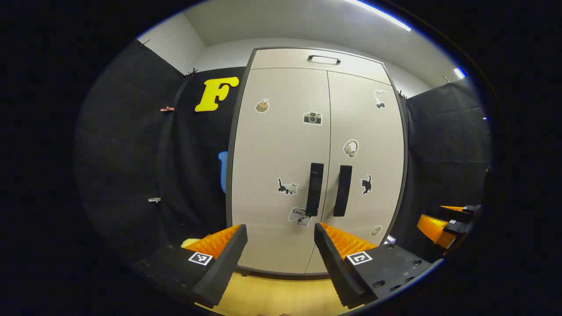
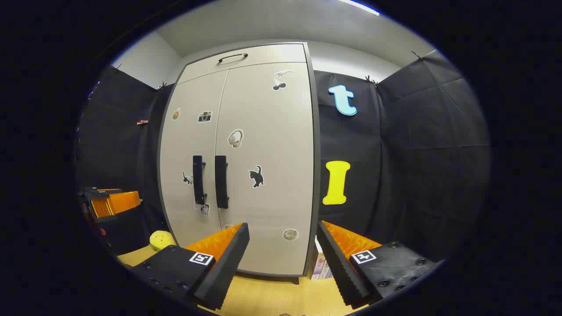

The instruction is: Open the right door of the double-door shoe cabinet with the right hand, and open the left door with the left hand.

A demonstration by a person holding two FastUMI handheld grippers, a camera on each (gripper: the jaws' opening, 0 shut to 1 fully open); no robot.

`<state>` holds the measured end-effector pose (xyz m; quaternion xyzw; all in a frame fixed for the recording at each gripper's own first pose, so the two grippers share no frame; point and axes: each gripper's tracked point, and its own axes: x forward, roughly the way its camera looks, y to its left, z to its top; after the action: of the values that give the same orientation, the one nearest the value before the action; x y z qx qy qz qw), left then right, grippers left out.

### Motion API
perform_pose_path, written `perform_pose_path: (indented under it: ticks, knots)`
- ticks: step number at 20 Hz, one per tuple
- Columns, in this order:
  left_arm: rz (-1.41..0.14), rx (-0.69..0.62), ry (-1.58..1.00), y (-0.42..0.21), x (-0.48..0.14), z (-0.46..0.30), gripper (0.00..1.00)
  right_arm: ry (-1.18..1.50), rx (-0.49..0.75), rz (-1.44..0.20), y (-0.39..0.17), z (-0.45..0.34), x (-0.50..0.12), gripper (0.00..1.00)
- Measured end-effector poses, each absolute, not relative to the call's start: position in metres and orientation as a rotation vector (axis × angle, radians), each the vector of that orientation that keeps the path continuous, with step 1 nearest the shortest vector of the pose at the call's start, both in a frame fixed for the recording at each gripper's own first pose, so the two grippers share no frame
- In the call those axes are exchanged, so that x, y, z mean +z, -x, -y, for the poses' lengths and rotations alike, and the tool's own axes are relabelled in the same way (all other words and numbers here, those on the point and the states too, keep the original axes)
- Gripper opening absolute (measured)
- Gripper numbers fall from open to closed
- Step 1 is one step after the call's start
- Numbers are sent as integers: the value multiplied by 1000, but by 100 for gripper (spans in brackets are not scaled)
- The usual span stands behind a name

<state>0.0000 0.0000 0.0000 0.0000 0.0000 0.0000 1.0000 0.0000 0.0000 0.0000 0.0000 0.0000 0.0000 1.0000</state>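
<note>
**Cream-white cabinet, both doors closed; two tongs spread, nothing gripped**

Item: one double-door shoe cabinet [image 1: 316, 162], standing straight ahead of both tongs, apart from them, on a pale wood floor [image 1: 281, 294].

Doors: two, the left door [image 1: 281, 145] and the right door [image 2: 268, 166], both flush and closed. Handles: two black vertical bars, the left handle [image 1: 315, 188] and the right handle [image 2: 221, 181], side by side at the centre seam. One top panel with a black pull [image 1: 324, 59] above the doors.

Tongs: two. Left tongs [image 1: 281, 232] spread wide, empty, aimed near the seam. Right tongs [image 2: 283, 232] spread wide, empty, pointing at the right door's outer half, so the right handle lies to their left.

Step, as judged: approach; no door opened yet. Next move calls for bringing the right tongs leftward and forward to straddle the right handle, then closing and pulling.

Sundries: one yellow soft object [image 2: 162, 239] on the floor, left of the right tongs.
</note>
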Motion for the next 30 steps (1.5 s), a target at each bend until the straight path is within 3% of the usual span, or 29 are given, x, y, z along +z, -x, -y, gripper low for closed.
perform_pose_path:
  ticks: [12,30]
  knots:
    - [-10,-70,-145,-1,-8,-39,95,-18,-67,-40,17,-57,-7,98]
    - [-56,-235,-68,12,-35,-76,95,-4,-160,-53,8,-102,15,98]
